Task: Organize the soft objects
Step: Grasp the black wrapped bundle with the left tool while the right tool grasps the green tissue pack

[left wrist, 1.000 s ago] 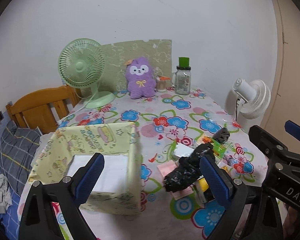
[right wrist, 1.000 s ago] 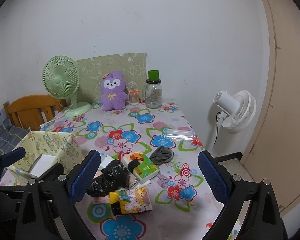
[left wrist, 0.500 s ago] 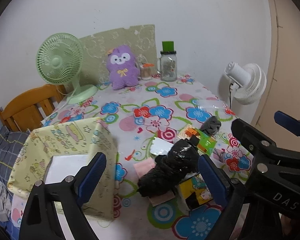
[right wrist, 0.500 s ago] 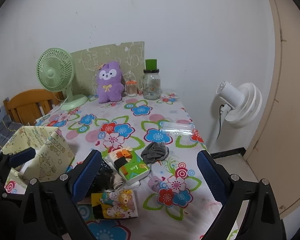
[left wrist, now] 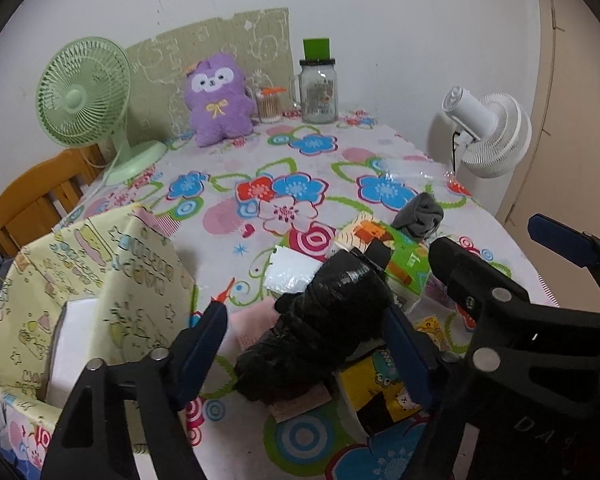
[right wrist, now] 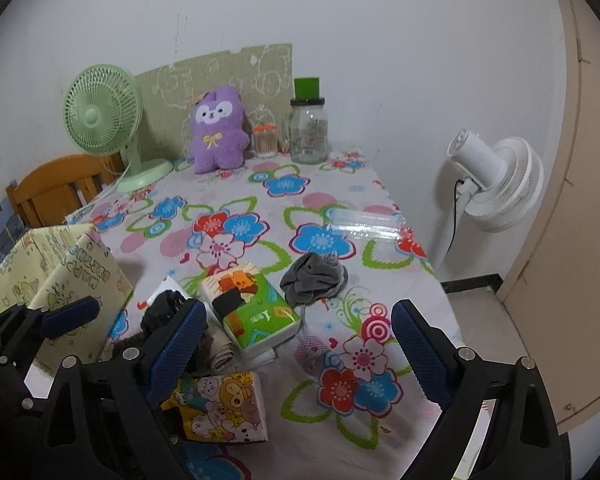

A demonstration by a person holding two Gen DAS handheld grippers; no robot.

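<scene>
A lived-in home room: a flowered tablecloth (right wrist: 260,184), a green desk fan (right wrist: 100,116) and purple plush toy (right wrist: 218,134) at the table's far edge, a wooden chair (right wrist: 56,192) beside it.

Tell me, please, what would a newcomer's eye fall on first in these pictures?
Probably the purple plush toy sitting at the table's far edge beside the green desk fan, against the loud flowered tablecloth. Nearer, the left claw is closing around a crumpled black plastic bundle amid bright tissue packs.
</scene>
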